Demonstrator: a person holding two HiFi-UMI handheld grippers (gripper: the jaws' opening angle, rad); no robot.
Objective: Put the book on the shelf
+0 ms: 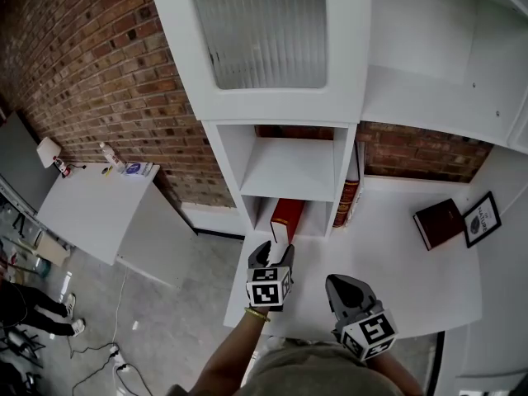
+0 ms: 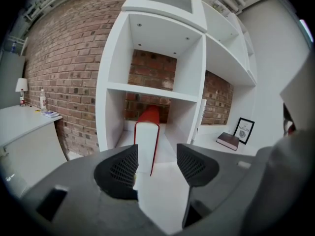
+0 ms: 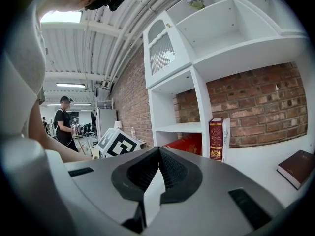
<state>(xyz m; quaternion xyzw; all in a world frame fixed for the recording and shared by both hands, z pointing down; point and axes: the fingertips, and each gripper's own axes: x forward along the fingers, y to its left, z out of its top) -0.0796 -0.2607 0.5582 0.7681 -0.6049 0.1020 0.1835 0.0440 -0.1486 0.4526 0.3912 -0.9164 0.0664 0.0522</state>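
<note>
Trouble from here would come mostly from your left gripper, I think. Its jaws stand wide apart and hold nothing. The red book stands upright just in front of them, in the lower compartment of the white shelf, with its page edge turned toward you. In the left gripper view the left jaw looks very close to that edge, while the right jaw is clear of the cover; I cannot tell if there is real contact. The book seems to stand alone, leaning on nothing that I can see. If you pull the gripper away sideways, or bump the book with a jaw, it may tip over or slide out onto the white counter. Its near end also seems to reach about to the front edge of the compartment, so an off-centre push could turn it crooked. Drawing straight back looks safer. Your right gripper hovers above the counter with its jaws pressed together and empty, so it brings little danger. To count: three books, namely the red one, a dark red book with gold print standing against the outside of the shelf's right wall, and a brown book lying flat on the counter; one framed picture beside it; two grippers.
</note>
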